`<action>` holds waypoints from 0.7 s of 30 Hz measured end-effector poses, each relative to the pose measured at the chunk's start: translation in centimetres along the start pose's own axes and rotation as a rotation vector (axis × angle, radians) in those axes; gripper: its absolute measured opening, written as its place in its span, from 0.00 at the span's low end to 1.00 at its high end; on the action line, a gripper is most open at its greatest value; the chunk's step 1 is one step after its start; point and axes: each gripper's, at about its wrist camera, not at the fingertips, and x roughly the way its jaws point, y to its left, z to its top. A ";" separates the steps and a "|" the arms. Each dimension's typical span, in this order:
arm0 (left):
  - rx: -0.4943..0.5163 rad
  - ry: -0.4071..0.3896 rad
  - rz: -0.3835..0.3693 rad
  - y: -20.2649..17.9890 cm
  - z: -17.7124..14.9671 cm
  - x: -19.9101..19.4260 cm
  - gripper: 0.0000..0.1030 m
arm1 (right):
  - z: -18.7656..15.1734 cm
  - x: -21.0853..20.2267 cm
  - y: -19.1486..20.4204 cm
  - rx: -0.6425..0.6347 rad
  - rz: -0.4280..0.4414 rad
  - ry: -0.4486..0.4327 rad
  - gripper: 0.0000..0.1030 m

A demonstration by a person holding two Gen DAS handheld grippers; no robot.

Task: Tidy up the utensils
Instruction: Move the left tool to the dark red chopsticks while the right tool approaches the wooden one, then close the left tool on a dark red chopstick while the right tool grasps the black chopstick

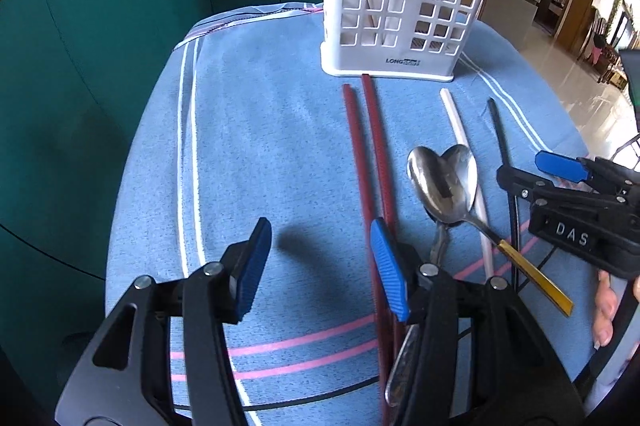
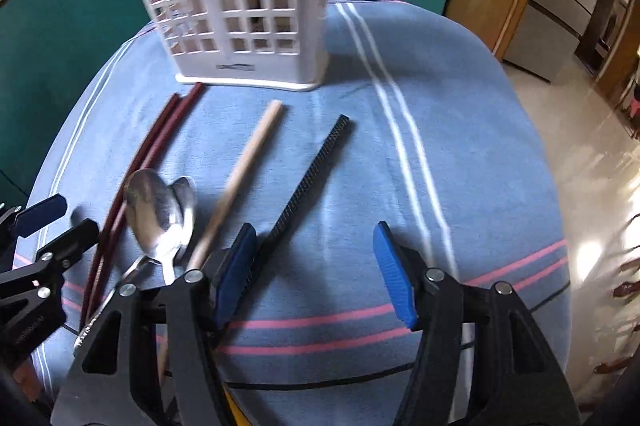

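Handles of the two spoons [image 1: 444, 182] run under the left gripper [image 1: 320, 262], so their lower ends are hidden in the left wrist view; one gold-edged handle shows beyond it. Lower ends of the dark red chopsticks [image 1: 370, 162] are likewise covered by that gripper's right finger. The right wrist view is smeared by motion, and the caddy's label cannot be read there. The white slotted utensil caddy [image 1: 404, 6] stands upright at the far side of the blue striped cloth [image 1: 280, 146], its top cut off by the frame. Between it and the grippers lie the red chopsticks, spoons, a pale chopstick [image 2: 244, 170] and a black chopstick [image 2: 308, 178], roughly side by side. Both grippers stand half open, holding nothing; the right gripper [image 2: 316, 266] hovers just beside the black chopstick. Teal cabinets [image 1: 120, 26] stand behind.
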 end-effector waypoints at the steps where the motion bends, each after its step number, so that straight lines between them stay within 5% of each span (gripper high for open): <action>1: -0.003 0.003 -0.007 -0.1 0.1 0.1 0.50 | 0.0 0.0 -0.5 0.010 -0.005 -0.001 0.56; 8: 0.032 0.019 0.024 -1.2 0.0 1.0 0.50 | -0.3 -0.2 -1.2 0.017 -0.005 -0.016 0.52; 11: 0.018 0.016 0.038 -0.8 0.0 0.9 0.37 | -0.4 -0.4 -0.8 -0.005 0.013 -0.027 0.43; 13: 0.007 0.018 0.039 -0.4 0.1 0.8 0.32 | -0.5 -0.5 -0.1 -0.025 0.037 -0.033 0.25; 15: 0.004 0.019 0.041 -0.2 0.1 0.8 0.32 | -0.7 -0.6 0.8 -0.053 0.068 -0.039 0.19; 21: 0.003 0.020 0.044 0.2 0.0 0.8 0.32 | -1.2 -1.0 2.8 -0.186 0.159 -0.036 0.15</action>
